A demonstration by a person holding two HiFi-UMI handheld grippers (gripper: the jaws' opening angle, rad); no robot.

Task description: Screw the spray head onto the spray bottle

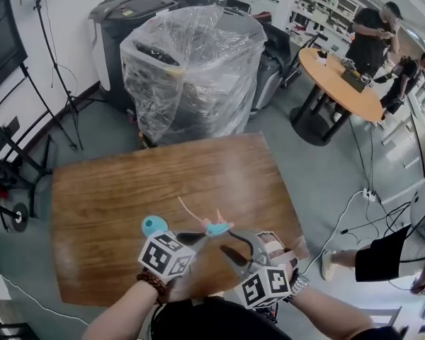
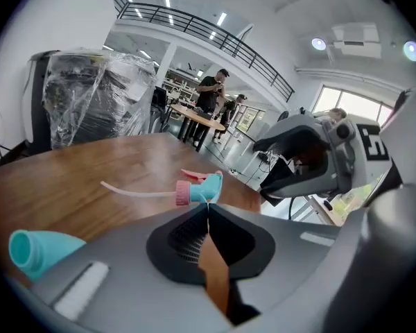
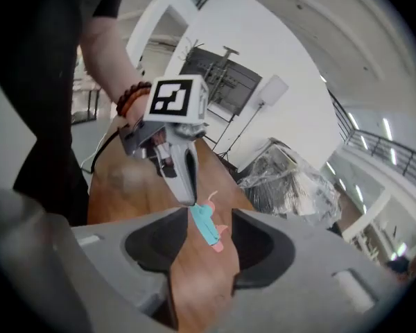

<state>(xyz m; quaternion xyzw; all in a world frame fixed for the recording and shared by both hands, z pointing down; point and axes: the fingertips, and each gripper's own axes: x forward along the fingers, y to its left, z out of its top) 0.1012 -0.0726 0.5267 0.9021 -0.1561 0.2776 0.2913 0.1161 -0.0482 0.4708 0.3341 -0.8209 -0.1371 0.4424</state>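
Note:
A teal spray head (image 1: 216,227) with a pink collar and a thin dip tube hangs just above the wooden table (image 1: 127,190). My left gripper (image 2: 208,201) is shut on the spray head (image 2: 200,188), pinching its teal body at the jaw tips. The left gripper's fingers (image 3: 182,175) show this from the other side. My right gripper (image 3: 208,231) is open, its jaws standing either side of the spray head (image 3: 204,222) without touching it. The teal spray bottle (image 1: 154,224) sits beside the left gripper (image 1: 202,236), and the bottle's neck (image 2: 38,250) appears low at left.
The table's near edge runs under both of the person's arms. Plastic-wrapped machines (image 1: 191,69) stand beyond the far edge. A round orange table (image 1: 340,83) with people at it is at the back right. A stand (image 1: 57,69) and cables (image 1: 354,211) are on the floor.

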